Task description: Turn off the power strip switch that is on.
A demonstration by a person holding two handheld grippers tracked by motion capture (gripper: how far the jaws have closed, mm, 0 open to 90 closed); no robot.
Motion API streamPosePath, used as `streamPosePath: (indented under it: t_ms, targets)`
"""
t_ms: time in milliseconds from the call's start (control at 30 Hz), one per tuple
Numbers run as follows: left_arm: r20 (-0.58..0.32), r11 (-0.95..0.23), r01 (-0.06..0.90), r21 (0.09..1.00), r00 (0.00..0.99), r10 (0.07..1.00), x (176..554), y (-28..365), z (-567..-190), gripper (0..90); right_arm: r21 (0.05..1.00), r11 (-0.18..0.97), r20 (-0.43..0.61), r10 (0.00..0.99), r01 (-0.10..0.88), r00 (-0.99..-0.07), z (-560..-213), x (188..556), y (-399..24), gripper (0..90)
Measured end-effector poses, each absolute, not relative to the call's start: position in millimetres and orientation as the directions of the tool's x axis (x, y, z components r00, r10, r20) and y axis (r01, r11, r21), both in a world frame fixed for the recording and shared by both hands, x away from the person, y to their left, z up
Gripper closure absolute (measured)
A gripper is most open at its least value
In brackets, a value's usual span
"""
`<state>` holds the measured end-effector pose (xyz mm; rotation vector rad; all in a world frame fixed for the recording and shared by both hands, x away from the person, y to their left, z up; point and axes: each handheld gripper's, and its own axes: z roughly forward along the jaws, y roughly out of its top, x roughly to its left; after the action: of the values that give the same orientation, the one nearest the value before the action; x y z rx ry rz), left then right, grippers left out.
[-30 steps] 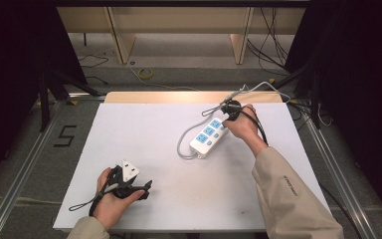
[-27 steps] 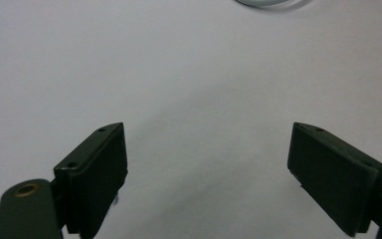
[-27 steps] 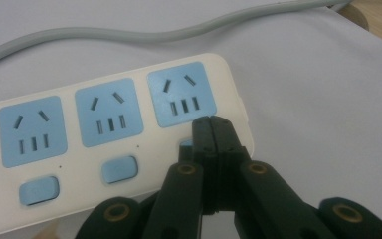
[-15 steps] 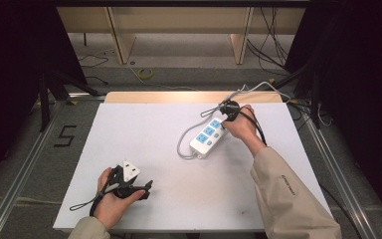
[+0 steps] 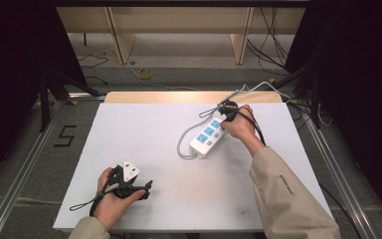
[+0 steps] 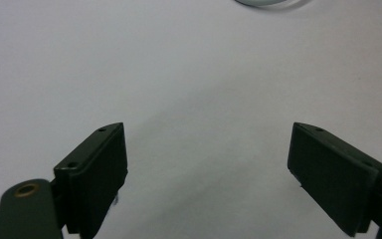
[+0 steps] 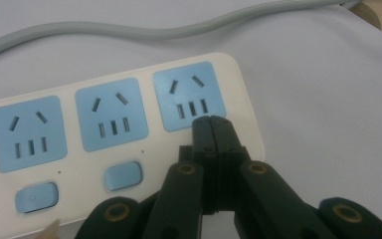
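High view: one white power strip (image 5: 208,138) far right on the worktop (image 5: 144,139), one grey cord (image 5: 183,144) looping off it; right tool (image 5: 225,115) at its far end, left tool (image 5: 148,188) near left. A "5" (image 5: 65,135) marked on the floor.

Left gripper view: jaws wide apart, nothing between; cord cut off at top.

Right gripper view: three blue sockets, two blue switches; jaws pressed together, tips over the strip by the last socket, contact unclear.
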<state>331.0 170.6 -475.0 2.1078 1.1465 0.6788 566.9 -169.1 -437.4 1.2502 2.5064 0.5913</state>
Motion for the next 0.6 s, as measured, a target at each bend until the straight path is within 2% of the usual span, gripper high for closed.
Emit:
streamPosePath:
  t_ms: [600]
  targets:
    - [0.138,-0.422,0.535,0.732,0.491,0.860,330.9,170.1,-474.9,15.5,0.464,0.549,-0.082,0.808,0.695,-0.583,-437.2,566.1,-166.1,90.0]
